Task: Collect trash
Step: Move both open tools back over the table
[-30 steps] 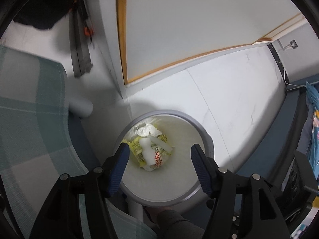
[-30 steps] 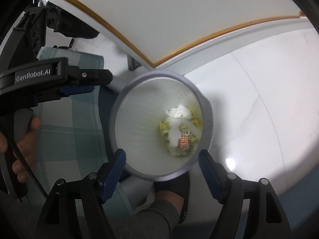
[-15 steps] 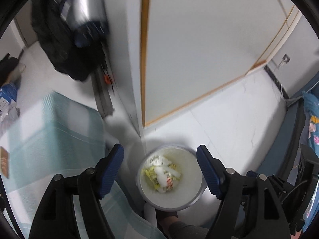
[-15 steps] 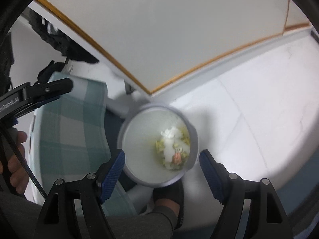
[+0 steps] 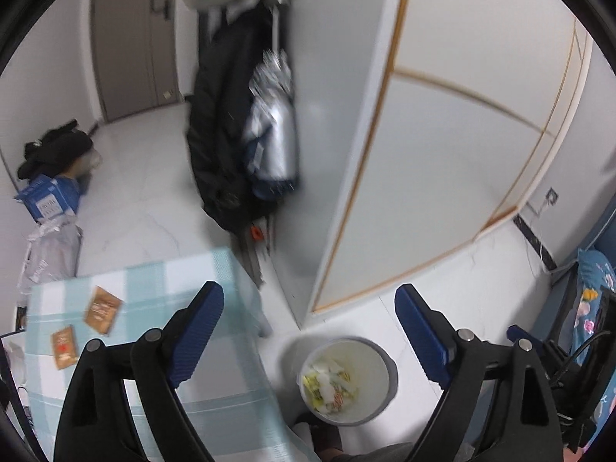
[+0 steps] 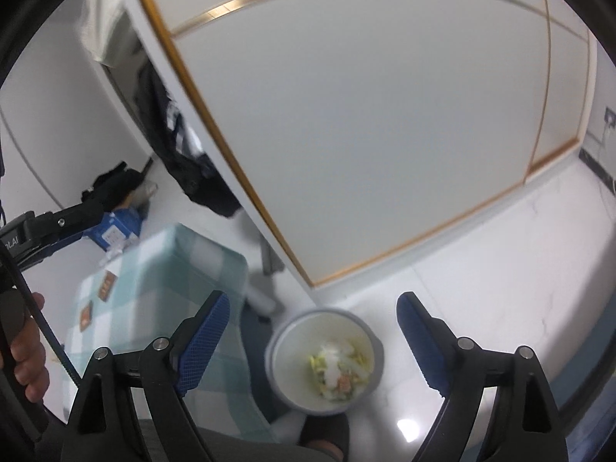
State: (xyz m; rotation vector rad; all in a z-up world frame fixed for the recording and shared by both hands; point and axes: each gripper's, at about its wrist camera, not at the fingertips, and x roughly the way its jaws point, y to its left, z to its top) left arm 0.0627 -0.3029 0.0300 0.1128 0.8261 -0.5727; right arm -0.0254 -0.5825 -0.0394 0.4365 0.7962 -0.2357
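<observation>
Checked pale-green cloth on the table [image 5: 161,288] at ten o'clock of the round grey bin [image 5: 389,362] bears two brown paper packets [image 5: 102,310]; we should go there next, squaring the jaws to one. Both our left gripper [image 5: 310,331] and right gripper [image 6: 312,337] have just been opening, now wide apart, holding nothing.

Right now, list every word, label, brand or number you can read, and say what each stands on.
"LAI": white letters, cut off at the frame edge, on the black body of the left gripper seen from the right wrist.
Blue box on the floor: white label with print, too blurred to read.
Two brown packets on the checked tablecloth: printing too blurred to read.
Wrappers in the bin: too small to read.
</observation>
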